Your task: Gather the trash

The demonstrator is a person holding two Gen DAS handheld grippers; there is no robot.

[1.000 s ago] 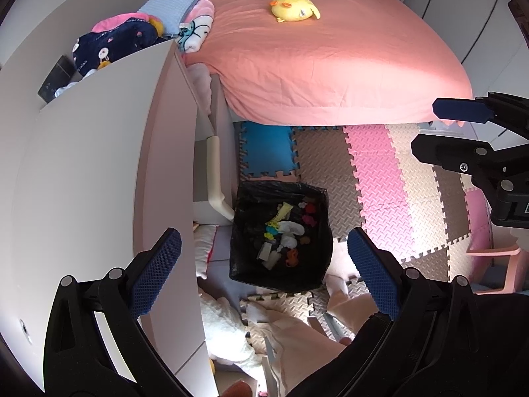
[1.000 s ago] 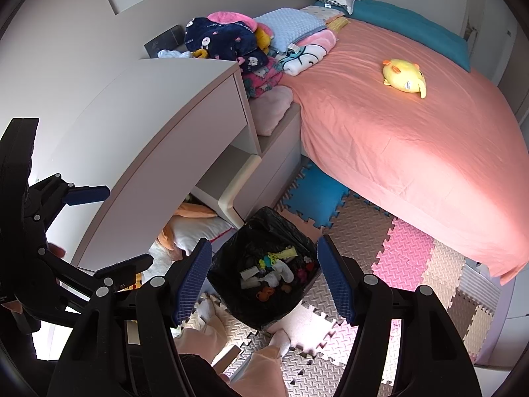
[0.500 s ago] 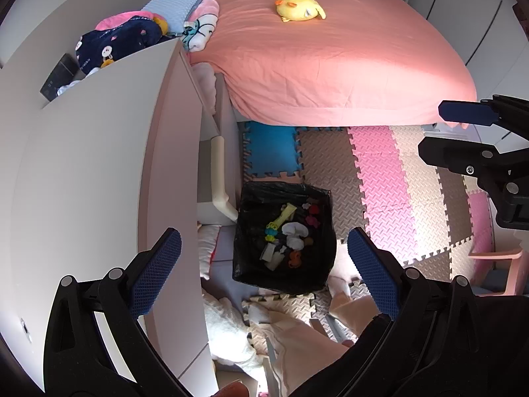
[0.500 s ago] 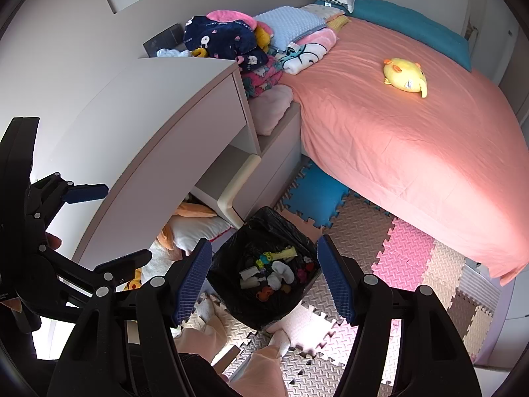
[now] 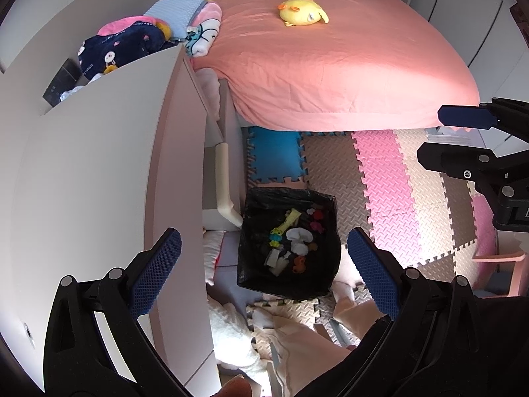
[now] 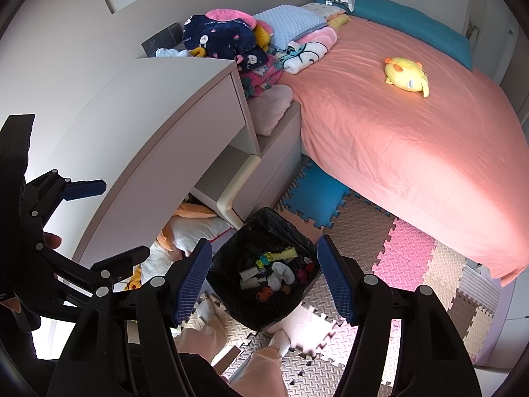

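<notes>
A bin lined with a black bag [image 5: 322, 278] [image 6: 231, 276] stands on the foam floor mat beside the white desk. Inside lies mixed trash [image 5: 291, 241] [image 6: 274, 271]: a yellow strip, white crumpled pieces, small red and orange bits. My left gripper [image 5: 264, 261] hangs high above the bin, open, with nothing between its blue pads. My right gripper [image 6: 264, 271] is also open and empty, framing the bin from above. The right gripper's fingers [image 5: 463, 117] show at the right edge of the left wrist view. The left gripper's fingers [image 6: 84, 188] appear at the left of the right wrist view.
A white desk [image 5: 99, 172] [image 6: 148, 115] with a rounded drawer corner stands left of the bin. A bed with a pink sheet [image 5: 330, 66] carries a yellow plush toy [image 5: 302, 11] and folded blankets [image 6: 228, 39]. Coloured foam tiles [image 5: 390, 178] cover the floor. The person's legs and socked feet [image 6: 277, 340] stand below the bin.
</notes>
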